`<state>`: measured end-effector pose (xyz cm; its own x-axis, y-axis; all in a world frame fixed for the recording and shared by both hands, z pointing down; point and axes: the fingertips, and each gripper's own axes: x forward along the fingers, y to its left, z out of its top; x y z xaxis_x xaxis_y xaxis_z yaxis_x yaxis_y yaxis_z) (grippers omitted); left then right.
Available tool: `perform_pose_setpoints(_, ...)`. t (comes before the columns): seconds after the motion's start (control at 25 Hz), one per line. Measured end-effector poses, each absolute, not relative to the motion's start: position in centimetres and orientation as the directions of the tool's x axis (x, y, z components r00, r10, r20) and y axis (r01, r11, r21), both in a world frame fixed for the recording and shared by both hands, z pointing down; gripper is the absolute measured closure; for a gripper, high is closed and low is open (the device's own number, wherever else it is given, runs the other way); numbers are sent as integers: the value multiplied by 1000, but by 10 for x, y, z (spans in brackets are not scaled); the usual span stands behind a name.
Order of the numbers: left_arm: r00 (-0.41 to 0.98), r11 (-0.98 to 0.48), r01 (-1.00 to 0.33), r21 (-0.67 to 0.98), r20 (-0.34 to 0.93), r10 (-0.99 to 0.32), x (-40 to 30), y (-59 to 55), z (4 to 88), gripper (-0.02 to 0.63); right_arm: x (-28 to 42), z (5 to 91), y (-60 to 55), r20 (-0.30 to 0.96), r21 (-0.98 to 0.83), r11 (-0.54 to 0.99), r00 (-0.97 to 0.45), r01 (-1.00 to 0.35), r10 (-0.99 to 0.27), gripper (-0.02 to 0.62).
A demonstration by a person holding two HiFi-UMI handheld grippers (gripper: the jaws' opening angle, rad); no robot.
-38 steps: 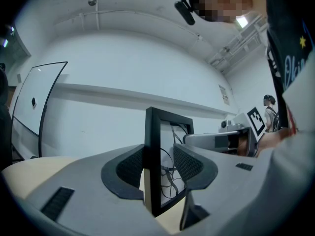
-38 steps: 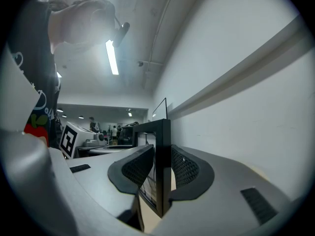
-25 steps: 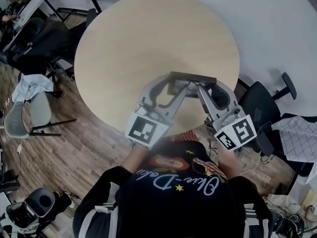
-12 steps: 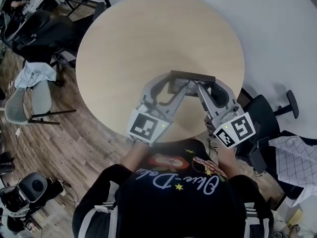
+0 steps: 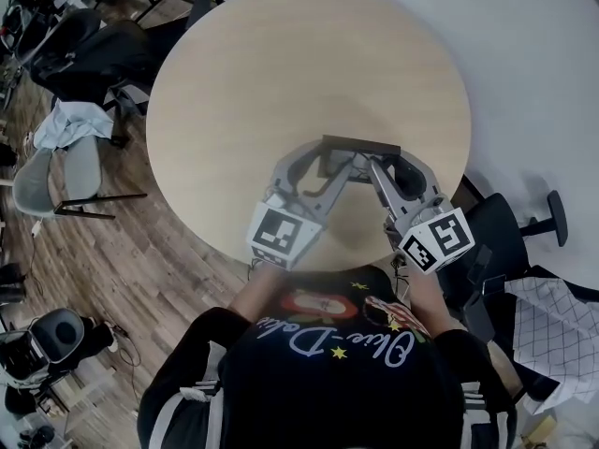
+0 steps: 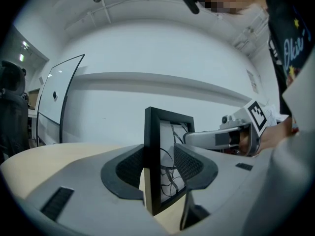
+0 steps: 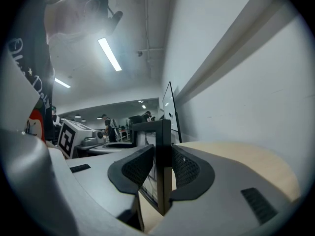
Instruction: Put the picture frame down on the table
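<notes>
Centre of head view: left claw [image 5: 326, 165] and right claw [image 5: 386, 165] each clenched on one end of the upright picture frame [image 5: 361, 145], steadying it over the table [image 5: 281, 73], likely for a level set-down.

At the centre of the view we see our right gripper [image 7: 162, 178], both padded jaws pressed on the edge of the upright frame [image 7: 157, 128]. The table [image 7: 256, 166] spreads lower right. The left gripper's cube [image 7: 72, 133] sits mid-left.
</notes>
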<state>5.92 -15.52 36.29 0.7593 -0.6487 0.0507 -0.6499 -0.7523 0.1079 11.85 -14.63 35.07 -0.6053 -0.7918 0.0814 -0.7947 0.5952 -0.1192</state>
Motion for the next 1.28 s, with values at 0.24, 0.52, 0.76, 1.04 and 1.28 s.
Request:
perform_pose_setpoints(0.24, 750, -735, -661, 148, 102, -654, 68, -162, 389, 439, 127, 375, -155, 129, -143, 598, -613, -789, -779, 511)
perform_pose_setpoints(0.52, 738, -718, -675, 169, 164, -655, 74, -166, 420, 437, 133, 406, -160, 194, -179, 591, -617, -787, -763, 511)
perform_pose_setpoints(0.76, 733, -714, -678, 174, 233, -639, 81, -169, 446, 436, 139, 433, -163, 250, -206, 579, -615, -789, -748, 511)
perform_pose_setpoints(1.04, 726, -713, -679, 173, 296, -620, 83, -173, 471, 434, 141, 458, -168, 308, -220, 567, -609, -793, -731, 511)
perform_pose_setpoints(1.28, 726, -712, -678, 186, 323, -607, 84, -176, 485, 434, 142, 470, -172, 337, -231, 562, -608, -794, -719, 511)
